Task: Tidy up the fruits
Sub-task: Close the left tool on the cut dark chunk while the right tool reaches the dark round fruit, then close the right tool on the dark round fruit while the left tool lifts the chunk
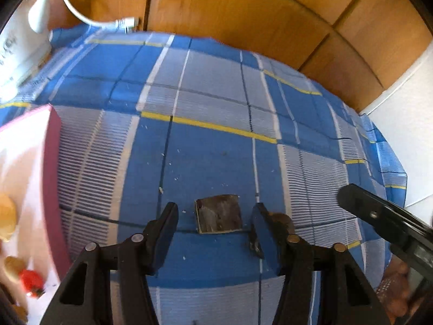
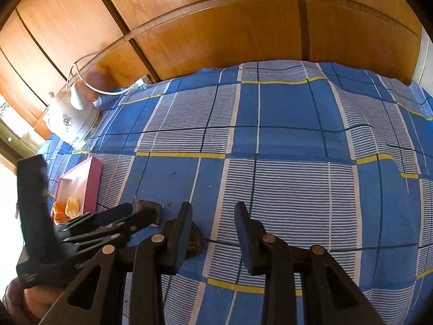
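My left gripper (image 1: 215, 216) is open and empty over the blue checked cloth (image 1: 216, 157). It also shows in the right wrist view (image 2: 119, 216). A pink box (image 1: 51, 162) stands at its left with orange fruit (image 1: 6, 216) and a red fruit (image 1: 31, 281) inside. The box (image 2: 92, 184) and its orange fruit (image 2: 72, 206) also show in the right wrist view. My right gripper (image 2: 213, 216) is open and empty above the cloth (image 2: 270, 149). A brown round fruit (image 2: 194, 239) lies just behind its left finger; it also shows in the left wrist view (image 1: 282, 220).
A dark square patch (image 1: 218, 214) lies on the cloth between my left fingers; it also shows in the right wrist view (image 2: 146, 210). A white kettle (image 2: 71, 119) with a cord stands at the far left. Wooden cabinet doors (image 2: 216, 27) rise behind the table.
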Demonstrator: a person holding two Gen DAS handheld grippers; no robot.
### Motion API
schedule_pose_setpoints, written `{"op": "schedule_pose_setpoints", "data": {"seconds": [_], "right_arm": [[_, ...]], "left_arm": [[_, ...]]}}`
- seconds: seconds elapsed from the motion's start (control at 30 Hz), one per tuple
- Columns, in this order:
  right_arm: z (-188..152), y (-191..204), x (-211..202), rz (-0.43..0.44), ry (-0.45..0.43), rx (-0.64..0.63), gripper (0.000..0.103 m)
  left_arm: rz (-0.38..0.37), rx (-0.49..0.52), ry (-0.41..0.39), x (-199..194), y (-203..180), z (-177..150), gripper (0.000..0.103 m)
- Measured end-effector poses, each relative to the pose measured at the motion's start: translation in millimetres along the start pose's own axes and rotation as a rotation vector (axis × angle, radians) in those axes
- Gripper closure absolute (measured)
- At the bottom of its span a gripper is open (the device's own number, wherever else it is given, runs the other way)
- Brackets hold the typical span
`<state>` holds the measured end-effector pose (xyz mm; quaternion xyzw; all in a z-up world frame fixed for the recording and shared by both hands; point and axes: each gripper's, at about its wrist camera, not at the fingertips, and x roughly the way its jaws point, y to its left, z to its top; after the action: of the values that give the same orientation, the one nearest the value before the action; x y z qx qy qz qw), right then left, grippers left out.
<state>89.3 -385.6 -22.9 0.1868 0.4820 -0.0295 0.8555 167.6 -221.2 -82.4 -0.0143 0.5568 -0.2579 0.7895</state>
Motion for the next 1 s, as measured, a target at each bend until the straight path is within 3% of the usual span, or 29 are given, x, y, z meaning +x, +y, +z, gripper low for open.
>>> {"op": "schedule_pose_setpoints", "data": {"seconds": [0.03,0.33,0.43,0.6,0.67,1.0], "right_arm": [[0,0,1,-0.003,0.003,0.000,0.070],[-6,15,19,0.056,0.076,-0.062,0.070],[-12,26,29,0.073,0.111,-0.107,0.063],[-21,39,38,0.061,0.122,-0.175,0.057],[-23,43,43,0.055,0.129,-0.196,0.041],[-38,58,62,-0.017,0.158,-0.326,0.039]], "left_arm": [[-0.006,0.001,0.005,4,1,-1,0.066],[-0.010,0.028,-0.051,-21,11,-29,0.066],[-0.002,0.014,-0.065,-34,21,-40,0.066],[0.017,0.014,-0.100,-54,30,-56,0.066],[0.021,0.025,-0.114,-63,30,-63,0.066],[0.034,0.040,-0.170,-100,34,-87,0.066]]}}
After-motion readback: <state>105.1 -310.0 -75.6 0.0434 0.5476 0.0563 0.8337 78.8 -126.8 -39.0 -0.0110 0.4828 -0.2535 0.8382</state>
